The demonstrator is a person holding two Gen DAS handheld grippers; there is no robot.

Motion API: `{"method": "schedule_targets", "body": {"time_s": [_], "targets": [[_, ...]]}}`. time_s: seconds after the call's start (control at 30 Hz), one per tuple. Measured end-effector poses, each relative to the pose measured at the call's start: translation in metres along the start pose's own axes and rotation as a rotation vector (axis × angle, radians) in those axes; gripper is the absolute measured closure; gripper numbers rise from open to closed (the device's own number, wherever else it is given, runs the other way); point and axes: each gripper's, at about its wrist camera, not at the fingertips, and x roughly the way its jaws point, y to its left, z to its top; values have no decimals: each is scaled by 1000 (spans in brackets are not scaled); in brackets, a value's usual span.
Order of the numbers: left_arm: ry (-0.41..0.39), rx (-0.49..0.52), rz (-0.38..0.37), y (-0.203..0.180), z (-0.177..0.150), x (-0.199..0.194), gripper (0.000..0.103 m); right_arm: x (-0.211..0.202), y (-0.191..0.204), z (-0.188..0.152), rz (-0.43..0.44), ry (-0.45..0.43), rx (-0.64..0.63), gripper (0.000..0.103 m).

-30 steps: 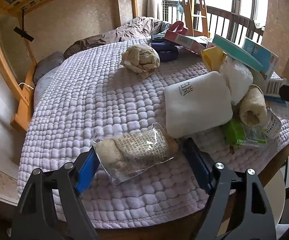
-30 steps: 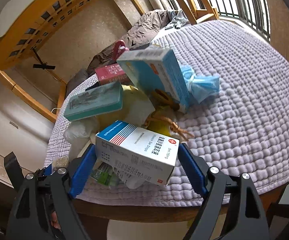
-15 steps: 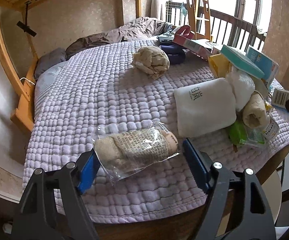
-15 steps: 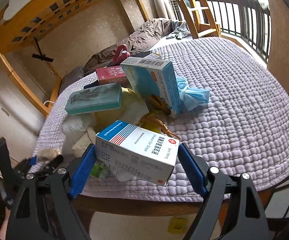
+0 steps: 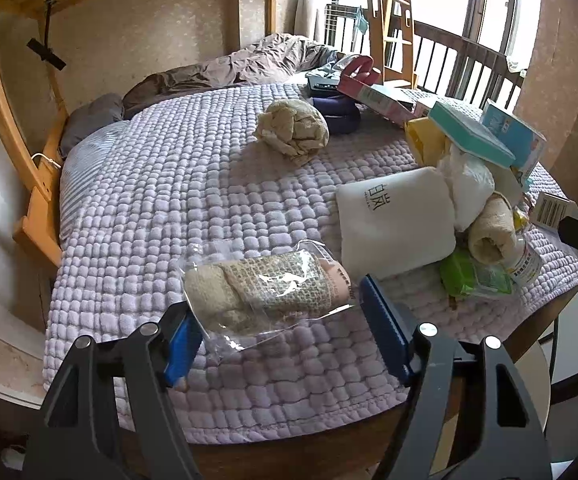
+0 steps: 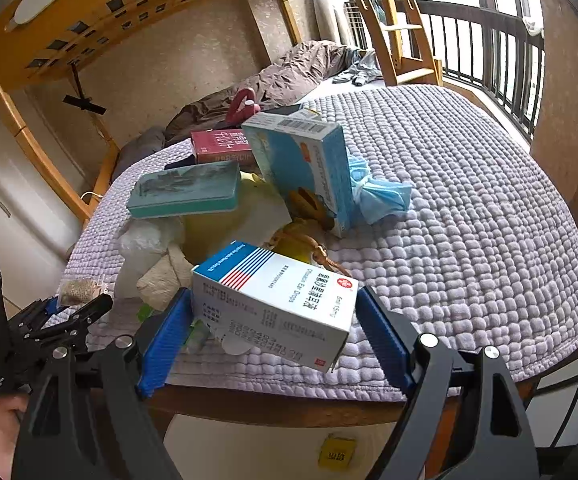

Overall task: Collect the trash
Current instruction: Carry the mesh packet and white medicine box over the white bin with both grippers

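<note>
Quilt (image 5: 209,200) edge, open lavender expanse

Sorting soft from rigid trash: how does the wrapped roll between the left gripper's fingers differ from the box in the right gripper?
The wrapped roll is soft beige fabric in crinkled clear plastic; the medicine box is rigid white card with red and blue stripes. The roll lies on the quilt, while the box is held up, tilted, clear of it. The left gripper is closing around the roll; the right gripper clamps the box.

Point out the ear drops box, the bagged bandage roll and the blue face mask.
ear drops box (image 6: 285,300), right wrist view, top face.
bagged bandage roll (image 5: 265,292), left wrist view, roll's middle.
blue face mask (image 6: 381,196), right wrist view, bunched middle.
</note>
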Motion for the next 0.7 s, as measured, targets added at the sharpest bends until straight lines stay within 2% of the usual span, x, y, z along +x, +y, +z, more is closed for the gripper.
{"method": "schedule_targets", "body": {"time_s": [0.43,0.7], "targets": [[-8,-62,42,-19,-9,-18,29,-13,-4,-2,37,16,-134,22],[-12,-68,6,-39,-14,-32,29,-30,-13,-12,68,26,-156,22]]}}
